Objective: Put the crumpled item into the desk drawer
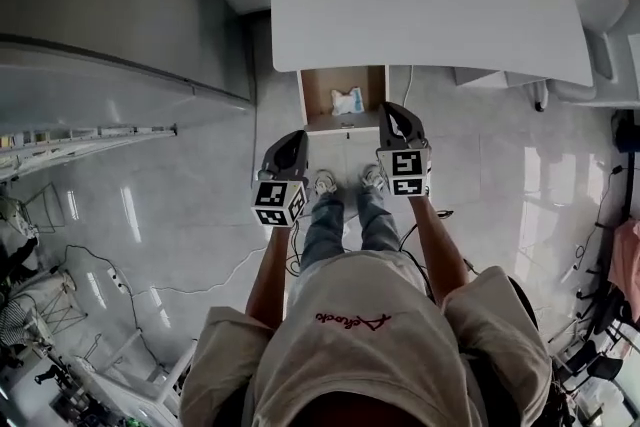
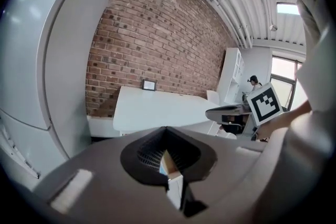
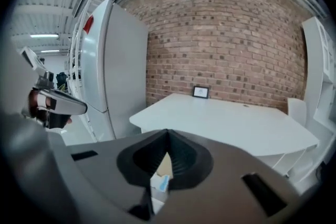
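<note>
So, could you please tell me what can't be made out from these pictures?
- Crumpled item in the drawer: too small in the head view to identify; both gripper views show only a sliver past their jaws.
- Drawer's front right corner: covered by the right gripper in the head view.
- Small frame on the desk: too small to read in either gripper view.
</note>
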The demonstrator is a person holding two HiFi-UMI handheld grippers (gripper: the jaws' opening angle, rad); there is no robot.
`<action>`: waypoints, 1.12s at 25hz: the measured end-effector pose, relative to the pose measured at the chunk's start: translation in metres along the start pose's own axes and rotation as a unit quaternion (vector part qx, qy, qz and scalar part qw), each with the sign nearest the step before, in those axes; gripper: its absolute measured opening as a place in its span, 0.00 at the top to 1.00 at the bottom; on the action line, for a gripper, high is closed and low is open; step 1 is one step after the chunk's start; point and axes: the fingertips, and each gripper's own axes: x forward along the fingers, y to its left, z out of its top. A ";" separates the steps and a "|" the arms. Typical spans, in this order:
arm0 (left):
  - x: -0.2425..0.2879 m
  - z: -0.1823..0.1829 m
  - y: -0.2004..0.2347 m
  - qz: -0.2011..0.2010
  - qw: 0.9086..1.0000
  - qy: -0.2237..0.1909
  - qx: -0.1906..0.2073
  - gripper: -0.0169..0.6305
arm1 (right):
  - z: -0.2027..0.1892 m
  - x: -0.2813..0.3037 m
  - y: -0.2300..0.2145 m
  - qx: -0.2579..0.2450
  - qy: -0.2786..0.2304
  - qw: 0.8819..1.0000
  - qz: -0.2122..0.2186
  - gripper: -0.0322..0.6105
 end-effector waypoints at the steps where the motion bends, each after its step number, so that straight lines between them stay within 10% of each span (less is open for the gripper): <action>1: -0.002 0.010 -0.001 0.001 1.000 -0.007 0.004 0.96 | 0.009 -0.008 -0.004 0.000 -0.008 1.000 -0.006 0.93; 28: -0.065 0.138 -0.017 0.040 0.989 -0.132 0.062 0.96 | 0.119 -0.129 -0.046 -0.005 -0.144 0.988 -0.054 0.93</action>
